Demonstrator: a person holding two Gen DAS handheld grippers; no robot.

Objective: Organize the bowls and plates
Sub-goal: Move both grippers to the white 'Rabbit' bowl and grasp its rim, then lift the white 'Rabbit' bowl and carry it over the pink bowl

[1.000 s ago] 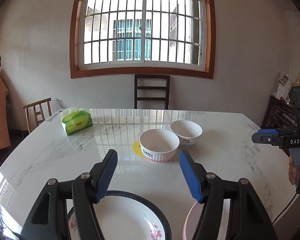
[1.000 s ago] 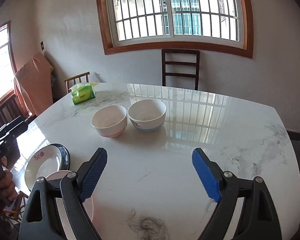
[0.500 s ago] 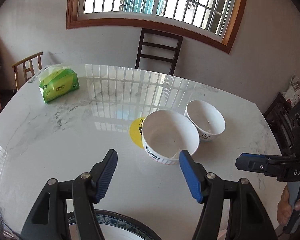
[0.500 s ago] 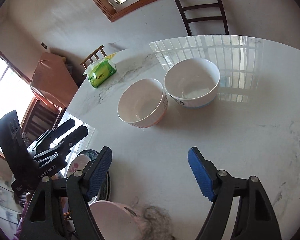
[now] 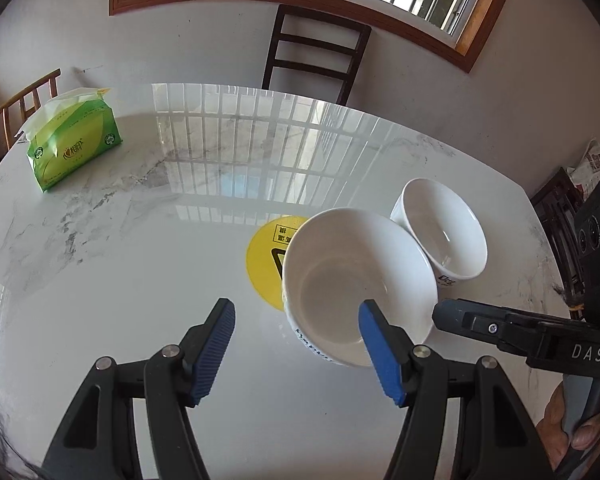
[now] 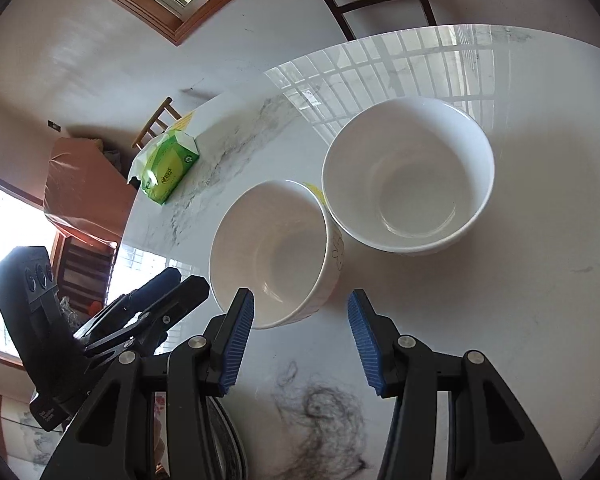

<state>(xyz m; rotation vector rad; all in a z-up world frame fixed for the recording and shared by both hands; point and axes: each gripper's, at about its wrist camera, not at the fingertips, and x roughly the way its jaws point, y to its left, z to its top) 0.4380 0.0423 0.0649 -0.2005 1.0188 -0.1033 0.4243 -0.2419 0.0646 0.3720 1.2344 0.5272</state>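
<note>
Two white bowls stand side by side on the marble table. The nearer "Rabbit" bowl also shows in the right wrist view. The second bowl sits just behind it and fills the upper right of the right wrist view. My left gripper is open, its right pad over the Rabbit bowl's near rim. My right gripper is open, just short of the Rabbit bowl, its left pad by the rim. A dark-rimmed plate's edge shows under the right gripper.
A green tissue pack lies at the table's far left. A yellow round sticker is on the table beside the Rabbit bowl. A tuft of dark hair lies near the front edge. A dark wooden chair stands behind the table.
Both grippers have moved forward and tilted down toward the two bowls, which now look much larger. The plates have dropped almost out of view. Both grippers stay open.
</note>
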